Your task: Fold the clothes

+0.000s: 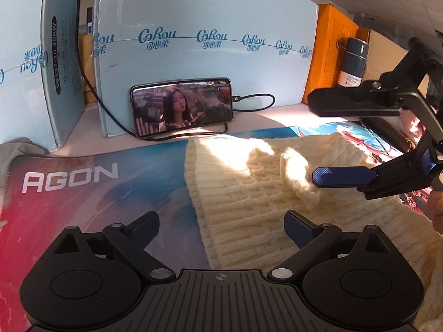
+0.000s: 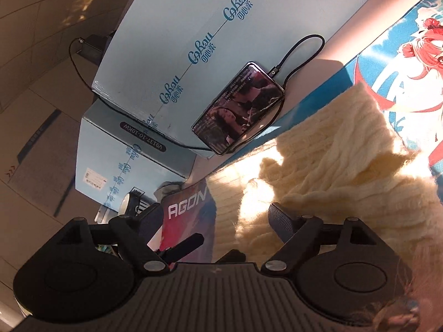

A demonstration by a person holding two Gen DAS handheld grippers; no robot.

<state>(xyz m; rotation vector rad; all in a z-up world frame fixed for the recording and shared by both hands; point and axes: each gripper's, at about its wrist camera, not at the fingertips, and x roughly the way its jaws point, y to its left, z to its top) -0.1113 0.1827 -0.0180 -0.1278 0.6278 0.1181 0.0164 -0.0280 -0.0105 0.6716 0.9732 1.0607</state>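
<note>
A cream cable-knit sweater (image 1: 257, 193) lies spread on the desk mats, sunlit, with a small raised fold (image 1: 296, 166) near its middle. My left gripper (image 1: 223, 224) is open low over the sweater's left edge, holding nothing. My right gripper (image 1: 313, 138) comes in from the right, wide open, one finger stacked above the other. Its lower blue pad (image 1: 340, 175) touches the raised fold. In the right wrist view the sweater (image 2: 332, 152) fills the right side. My right gripper (image 2: 216, 218) gapes there over the sweater's edge, with nothing between its fingers.
A phone (image 1: 182, 108) playing video leans on a light-blue carton (image 1: 207, 13), its charging cable (image 1: 257, 102) looping right. An AGON mat (image 1: 69, 193) and an anime mat (image 2: 401, 41) cover the desk. A flask (image 1: 353, 61) and an orange box (image 1: 332, 41) stand back right. A hand (image 1: 436, 207) shows at the right edge.
</note>
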